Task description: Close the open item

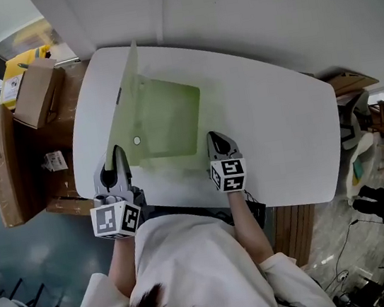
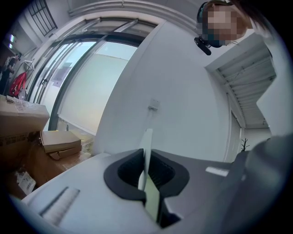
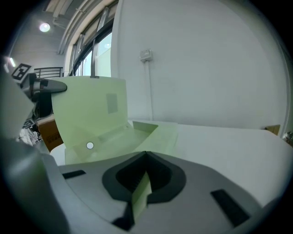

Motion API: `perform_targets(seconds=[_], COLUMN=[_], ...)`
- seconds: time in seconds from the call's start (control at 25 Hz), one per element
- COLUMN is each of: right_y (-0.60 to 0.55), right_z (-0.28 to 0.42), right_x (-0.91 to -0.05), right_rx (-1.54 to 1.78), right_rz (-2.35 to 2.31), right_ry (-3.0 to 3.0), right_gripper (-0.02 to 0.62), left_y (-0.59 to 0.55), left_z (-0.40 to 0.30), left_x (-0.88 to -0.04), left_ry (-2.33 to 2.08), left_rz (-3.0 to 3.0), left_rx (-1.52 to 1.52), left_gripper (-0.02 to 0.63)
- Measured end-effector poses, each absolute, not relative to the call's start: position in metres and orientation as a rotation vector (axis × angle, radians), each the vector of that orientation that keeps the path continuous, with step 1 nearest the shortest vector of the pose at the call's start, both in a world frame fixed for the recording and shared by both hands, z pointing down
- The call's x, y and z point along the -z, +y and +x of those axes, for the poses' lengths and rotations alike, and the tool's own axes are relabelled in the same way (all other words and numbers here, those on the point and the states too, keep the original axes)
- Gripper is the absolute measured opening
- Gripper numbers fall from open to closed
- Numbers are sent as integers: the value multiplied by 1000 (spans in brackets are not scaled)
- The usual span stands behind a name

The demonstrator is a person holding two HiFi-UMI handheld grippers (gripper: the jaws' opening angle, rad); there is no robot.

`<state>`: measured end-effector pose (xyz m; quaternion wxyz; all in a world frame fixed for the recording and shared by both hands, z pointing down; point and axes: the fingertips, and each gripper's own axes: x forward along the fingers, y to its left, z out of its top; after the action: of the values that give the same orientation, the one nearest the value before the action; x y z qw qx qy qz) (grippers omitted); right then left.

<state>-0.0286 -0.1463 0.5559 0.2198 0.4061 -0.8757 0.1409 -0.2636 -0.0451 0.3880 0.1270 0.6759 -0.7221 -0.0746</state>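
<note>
Seen from the head view, a pale green folder lies open on a white table, its flap standing nearly upright along the left side, a small white snap on the sheet near the fold. The left gripper meets the flap's near end and the right gripper meets the folder's near right corner; from this height the jaws themselves are hard to make out. The person's white top fills the bottom of the frame, and cardboard boxes sit beyond the table's left edge, partly cut off. In the left gripper view, the jaws are pressed together on the flap, which shows only edge-on as a thin pale strip rising between them; the rest of the folder is out of sight behind it. In the right gripper view, the jaws are likewise clamped on a green edge of the folder, while the open body and raised flap spread ahead on the tabletop, with the left gripper partly visible at the flap's far left, cut off by the frame.
</note>
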Motion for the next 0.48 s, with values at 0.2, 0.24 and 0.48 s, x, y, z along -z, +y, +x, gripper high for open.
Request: perform_targets(seconds=[0.2, 0.24, 0.48], right_y=[-147, -147, -148], right_z=[-34, -33, -33], right_x=[-556, -556, -557], right_rx=[-403, -415, -440], right_rz=[1117, 1118, 1099], right_ry=[-2423, -2423, -2389], right_gripper=[5, 5, 5], left_y=[-46, -47, -48], left_z=[-269, -269, -261], left_x=[-388, -388, -388], left_ry=[-2093, -2086, -2049], left_rz=[1979, 1985, 2034], left_rx=[217, 215, 181], left_gripper=[9, 9, 9])
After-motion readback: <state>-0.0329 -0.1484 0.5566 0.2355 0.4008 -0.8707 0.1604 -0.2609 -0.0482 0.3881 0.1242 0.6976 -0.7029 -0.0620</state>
